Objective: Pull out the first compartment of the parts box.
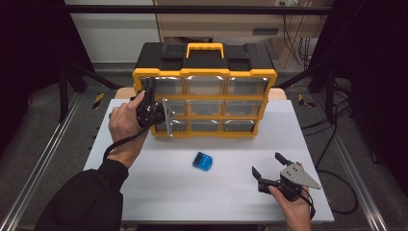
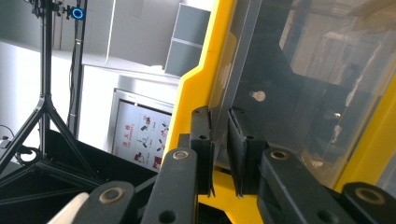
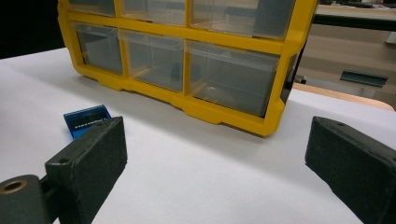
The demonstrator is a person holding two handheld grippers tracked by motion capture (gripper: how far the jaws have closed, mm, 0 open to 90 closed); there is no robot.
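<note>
Fingers of the left gripper pinch the front lip of the top-left clear drawer in the yellow organizer case at the counter's back. Right gripper rests spread wide, empty, near the blue box. Step in hand: opening that drawer. Next move likely calls for a straight pull outward.

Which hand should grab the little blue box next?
Right, probably. The right gripper is open and free near the blue box, while the left gripper is busy, pinching the top-left drawer of the yellow organizer.
</note>
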